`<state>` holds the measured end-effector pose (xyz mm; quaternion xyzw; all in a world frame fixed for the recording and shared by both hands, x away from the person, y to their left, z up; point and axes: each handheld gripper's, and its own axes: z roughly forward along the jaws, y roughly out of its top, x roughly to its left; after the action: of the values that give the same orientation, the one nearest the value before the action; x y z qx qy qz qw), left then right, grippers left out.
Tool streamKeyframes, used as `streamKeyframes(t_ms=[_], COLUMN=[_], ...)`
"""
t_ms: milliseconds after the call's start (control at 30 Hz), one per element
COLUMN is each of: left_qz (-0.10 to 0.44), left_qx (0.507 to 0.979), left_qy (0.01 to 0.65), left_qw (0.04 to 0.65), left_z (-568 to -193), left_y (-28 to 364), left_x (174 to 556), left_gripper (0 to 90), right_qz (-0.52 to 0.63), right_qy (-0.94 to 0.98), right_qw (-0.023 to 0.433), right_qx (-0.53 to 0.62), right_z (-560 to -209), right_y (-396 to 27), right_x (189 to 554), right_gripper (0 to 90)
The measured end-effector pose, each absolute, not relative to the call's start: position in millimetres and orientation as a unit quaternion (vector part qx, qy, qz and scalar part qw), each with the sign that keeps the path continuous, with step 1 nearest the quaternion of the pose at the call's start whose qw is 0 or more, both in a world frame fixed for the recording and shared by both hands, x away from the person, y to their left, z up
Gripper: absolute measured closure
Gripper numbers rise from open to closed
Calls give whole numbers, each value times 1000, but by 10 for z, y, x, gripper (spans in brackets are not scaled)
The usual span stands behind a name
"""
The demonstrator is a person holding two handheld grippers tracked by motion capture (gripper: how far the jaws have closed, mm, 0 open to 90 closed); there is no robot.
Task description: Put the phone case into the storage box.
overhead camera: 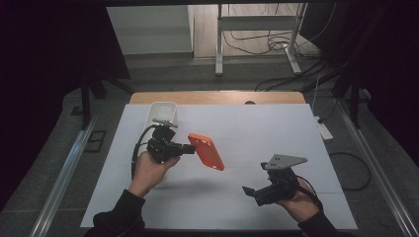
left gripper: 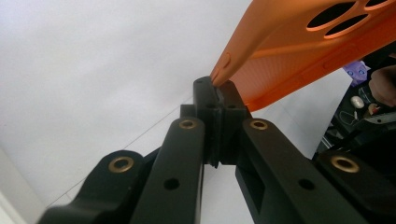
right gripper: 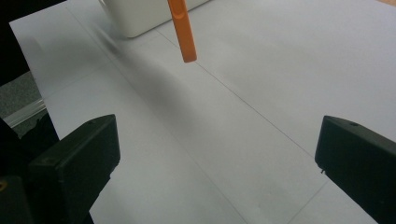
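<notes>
While our left tool pinches one short end of the orange phone case, its jaws pressed together on the rim, we hold the case up in the air above the desk, clear of the white sheet. Seen from the high view, the long axis of the case runs away from the tool toward the near right, slanting down a little, with its broad back turned up and toward us.

Our right tool sits near the front right of the desk, well apart from the case, its jaws spread wide with nothing between them and aimed leftward across the sheet.

From the left gripper view we get the grip itself: the corner of the case is nipped between the pad tips, and the oval camera cut-outs show at the far end, along with a side-button bump near the pinched corner. From the right gripper view the case turns edge-on, a thin orange strip hanging above the sheet, and behind it stands the white bin. In the high view that bin stands at the far left of the sheet, just behind our left hand.
</notes>
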<state>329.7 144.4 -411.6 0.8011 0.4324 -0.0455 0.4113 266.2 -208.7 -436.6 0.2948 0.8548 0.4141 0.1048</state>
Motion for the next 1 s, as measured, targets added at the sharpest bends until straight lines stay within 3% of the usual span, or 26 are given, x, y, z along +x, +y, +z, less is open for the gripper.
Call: streamKeyframes(t_ms=[1000], left_qz=[-28], left_qx=[797], left_qy=[450], left_qw=[401], left_z=[-4002], left_y=[1621], left_x=[3481], left_gripper=[890], right_qz=[402], right_qy=[845], right_qw=[117], right_qx=[334], right_z=[-4397], right_y=[-2518], right_x=[2568], right_gripper=[0])
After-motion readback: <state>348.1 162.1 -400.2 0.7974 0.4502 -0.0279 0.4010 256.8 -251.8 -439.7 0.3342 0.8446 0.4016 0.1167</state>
